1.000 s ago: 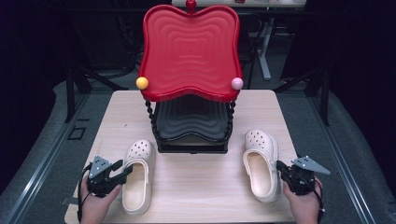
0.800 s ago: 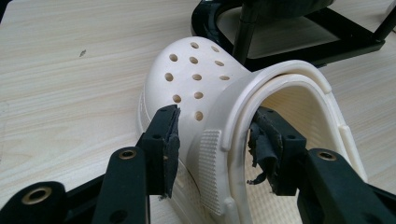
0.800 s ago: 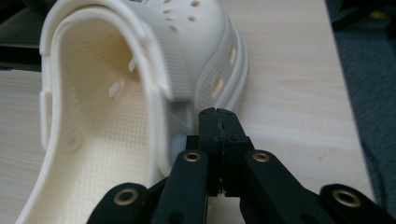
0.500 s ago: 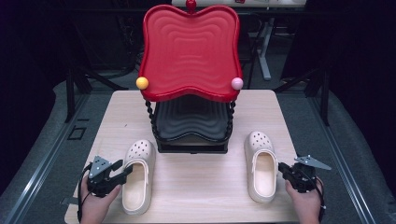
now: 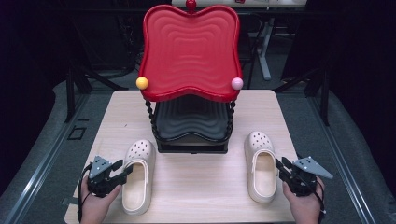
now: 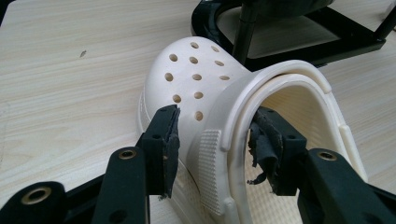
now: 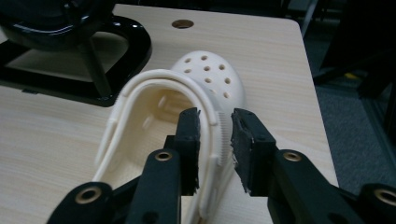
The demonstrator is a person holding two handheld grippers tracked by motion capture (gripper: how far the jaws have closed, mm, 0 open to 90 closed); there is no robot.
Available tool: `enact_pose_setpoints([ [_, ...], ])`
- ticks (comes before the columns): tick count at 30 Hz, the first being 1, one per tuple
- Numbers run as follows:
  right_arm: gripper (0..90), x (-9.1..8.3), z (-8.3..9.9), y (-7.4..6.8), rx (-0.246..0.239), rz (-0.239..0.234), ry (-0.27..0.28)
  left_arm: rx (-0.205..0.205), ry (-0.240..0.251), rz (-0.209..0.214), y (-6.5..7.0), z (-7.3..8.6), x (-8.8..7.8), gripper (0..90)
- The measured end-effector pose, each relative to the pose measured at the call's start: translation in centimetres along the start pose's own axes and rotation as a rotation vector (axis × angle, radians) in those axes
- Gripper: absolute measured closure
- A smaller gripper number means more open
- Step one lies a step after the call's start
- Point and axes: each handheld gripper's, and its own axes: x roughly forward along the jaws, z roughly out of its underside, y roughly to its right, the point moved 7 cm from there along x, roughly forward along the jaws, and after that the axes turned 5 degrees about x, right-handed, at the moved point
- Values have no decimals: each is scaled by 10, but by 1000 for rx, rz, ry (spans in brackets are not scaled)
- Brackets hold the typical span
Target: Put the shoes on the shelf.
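Left claw [image 5: 122, 170] jaws wide, right claw [image 5: 280, 166] jaws just opening, both low, level.

Lab or studio space: pale wooden table [image 5: 196, 186] standing on grey carpet, black curtains hanging around it, metal stand legs [image 5: 266, 51] and floor rail [image 5: 42, 172] showing nearby.
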Motion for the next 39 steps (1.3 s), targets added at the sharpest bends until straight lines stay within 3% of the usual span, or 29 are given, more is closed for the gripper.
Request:
enact_pose_setpoints([
  [1, 696, 0, 0, 0, 0, 0, 0, 0, 0, 0, 0, 0, 0, 526],
  [2, 685, 2, 0, -5, -55, 18, 3, -1, 0, 0, 0, 0, 0, 526],
  [5, 675, 8, 2, -8, -87, 29, -5, -2, 3, 4, 1, 0, 0, 526],
  [14, 633, 24, 9, -3, -109, 63, -53, -4, 7, 9, 2, -1, 0, 527],
  [21, 726, 33, 11, -1, -141, 113, -80, 2, 4, 12, 3, -1, 0, 526],
  [22, 735, 33, 11, 0, -111, 103, -79, 2, 4, 12, 3, -1, 1, 527],
  [27, 740, 29, 10, -2, -74, 71, -102, 0, 7, 11, 2, -1, 0, 526],
  [39, 741, 21, 10, -25, -102, 31, -113, -1, 6, 10, 2, -1, 0, 527],
])
